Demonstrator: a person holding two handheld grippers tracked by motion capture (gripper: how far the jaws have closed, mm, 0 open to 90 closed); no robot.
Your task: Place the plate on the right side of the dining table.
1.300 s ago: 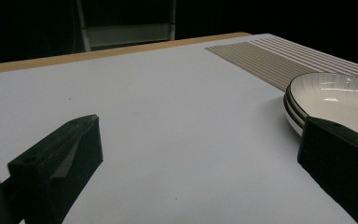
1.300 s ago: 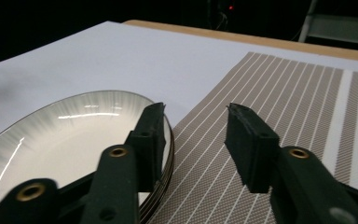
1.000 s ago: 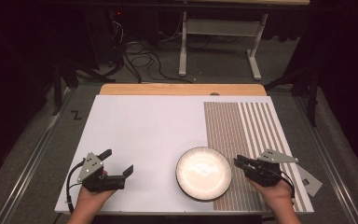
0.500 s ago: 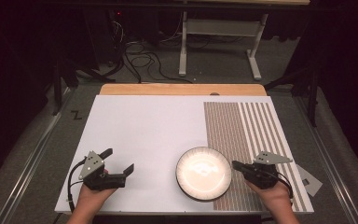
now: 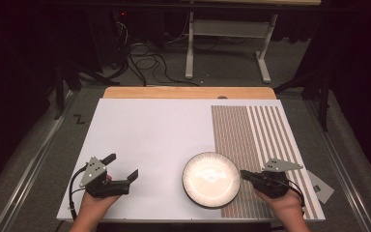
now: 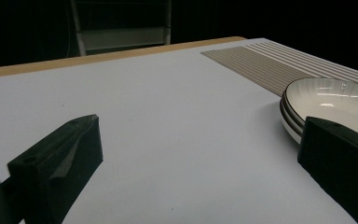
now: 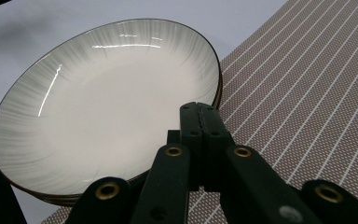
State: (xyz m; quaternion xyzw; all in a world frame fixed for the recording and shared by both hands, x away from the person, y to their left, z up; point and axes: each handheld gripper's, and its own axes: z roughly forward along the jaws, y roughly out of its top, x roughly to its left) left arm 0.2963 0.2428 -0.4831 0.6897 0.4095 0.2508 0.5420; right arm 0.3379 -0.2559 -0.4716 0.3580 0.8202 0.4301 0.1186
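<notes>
A white plate [image 5: 211,180] with a thin dark rim lies near the front edge of the white board [image 5: 149,130], half on the striped brown mat [image 5: 261,130]. From the side, the plate [image 6: 335,95] seems to rest on a second one like it. My right gripper [image 5: 244,173] is shut, its tips at the plate's right rim. In the right gripper view the right gripper [image 7: 200,109] has both jaws pressed together just over the edge of the plate [image 7: 102,102], with nothing between them. My left gripper [image 5: 123,166] stands open on the bare board left of the plate, jaws wide [image 6: 200,140].
A wooden strip [image 5: 188,92] runs along the board's far edge. A small grey card [image 5: 321,186] lies off the board's right side. Cables and a metal stand [image 5: 227,48] are on the dark floor beyond. The striped mat [image 7: 307,93] covers the board's right part.
The right gripper's jaws have come together beside the plate's rim. Both hands have stayed where they were, and the left gripper is unchanged.
</notes>
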